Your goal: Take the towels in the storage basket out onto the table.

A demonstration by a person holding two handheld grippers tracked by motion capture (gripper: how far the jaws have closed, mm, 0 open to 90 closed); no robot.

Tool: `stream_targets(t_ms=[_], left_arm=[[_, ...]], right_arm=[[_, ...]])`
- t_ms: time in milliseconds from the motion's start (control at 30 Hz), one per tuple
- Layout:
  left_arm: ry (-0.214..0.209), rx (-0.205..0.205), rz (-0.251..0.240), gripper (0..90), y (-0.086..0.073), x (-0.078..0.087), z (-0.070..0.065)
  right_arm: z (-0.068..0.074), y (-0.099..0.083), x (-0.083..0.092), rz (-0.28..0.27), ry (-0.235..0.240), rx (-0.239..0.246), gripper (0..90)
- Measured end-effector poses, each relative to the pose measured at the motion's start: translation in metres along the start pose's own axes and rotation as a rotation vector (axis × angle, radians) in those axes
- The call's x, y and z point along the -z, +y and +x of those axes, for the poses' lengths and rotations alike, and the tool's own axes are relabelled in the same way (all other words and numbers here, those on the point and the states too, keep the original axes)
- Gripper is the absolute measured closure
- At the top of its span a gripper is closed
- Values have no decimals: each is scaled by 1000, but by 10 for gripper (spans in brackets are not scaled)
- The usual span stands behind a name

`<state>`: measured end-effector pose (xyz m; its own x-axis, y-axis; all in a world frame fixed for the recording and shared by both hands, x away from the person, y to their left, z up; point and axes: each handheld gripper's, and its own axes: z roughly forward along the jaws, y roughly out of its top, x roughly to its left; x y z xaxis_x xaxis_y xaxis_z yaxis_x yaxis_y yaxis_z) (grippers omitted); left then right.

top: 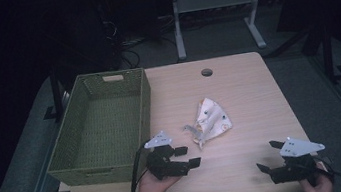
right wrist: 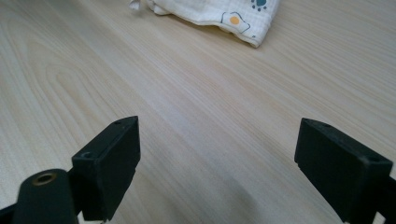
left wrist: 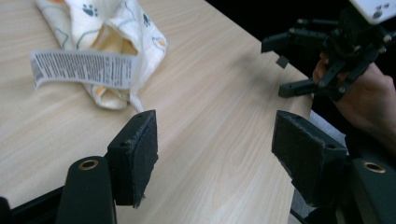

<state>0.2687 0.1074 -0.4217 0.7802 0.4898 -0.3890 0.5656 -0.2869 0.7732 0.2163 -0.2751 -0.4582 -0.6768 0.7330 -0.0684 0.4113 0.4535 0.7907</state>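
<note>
both claws, left claw (top: 187,157) and right claw (top: 269,156), are spread and empty; i'd pinch the crumpled cloth (top: 210,119) by a thick fold before lifting toward the basket (top: 144,97).

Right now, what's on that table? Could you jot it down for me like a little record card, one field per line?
Table: light wood, with a round hole near its far edge
Basket: green woven, open-topped, on the table's left side, nothing in it
Cloth: small crumpled piece with paw prints, mid-table, a white label sticking out
Left gripper: open, holding nothing, near the cloth, between it and the basket
Right gripper: open, holding nothing, at the table's near right corner
</note>
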Motion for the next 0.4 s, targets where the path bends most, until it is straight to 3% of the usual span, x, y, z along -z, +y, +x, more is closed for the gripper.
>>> stream_targets(t_ms=[167,300,400], left_arm=[[8,6,7,307,-11,-5,-3],[11,-16,0,301,-15,-6,-8],[-8,-21,-8,297,-17,-6,-10]], right_arm=[[0,0,1,-2,6,-1,140],[0,0,1,-4,14,5,140],[0,0,1,-5,20,11,140]])
